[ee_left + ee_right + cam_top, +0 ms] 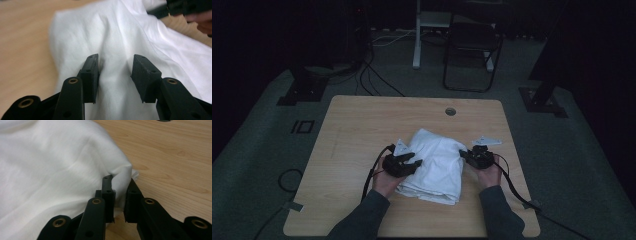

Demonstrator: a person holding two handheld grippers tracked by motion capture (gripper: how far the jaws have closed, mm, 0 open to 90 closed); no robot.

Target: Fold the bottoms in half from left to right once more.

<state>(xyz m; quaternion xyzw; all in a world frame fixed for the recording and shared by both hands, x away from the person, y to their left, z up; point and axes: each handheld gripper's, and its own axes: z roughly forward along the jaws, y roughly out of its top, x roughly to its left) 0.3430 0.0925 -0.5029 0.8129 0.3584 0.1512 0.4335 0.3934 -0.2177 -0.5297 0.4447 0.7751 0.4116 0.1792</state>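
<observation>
Cloth fold: mid-way, one edge gripped

White cloth (434, 162) lies bunched mid-table (362, 125), partly folded over itself, edges uneven, so folding is started but not finished by my read. Right claw (119, 192) is pinching the cloth's right edge, a fold of fabric caught between nearly closed jaws. Left claw (115, 72) sits on top of the cloth's left side, jaws spread, fabric under them but not gripped. Left to do, likely: left grip, then pull flat or fold over and square it up
</observation>
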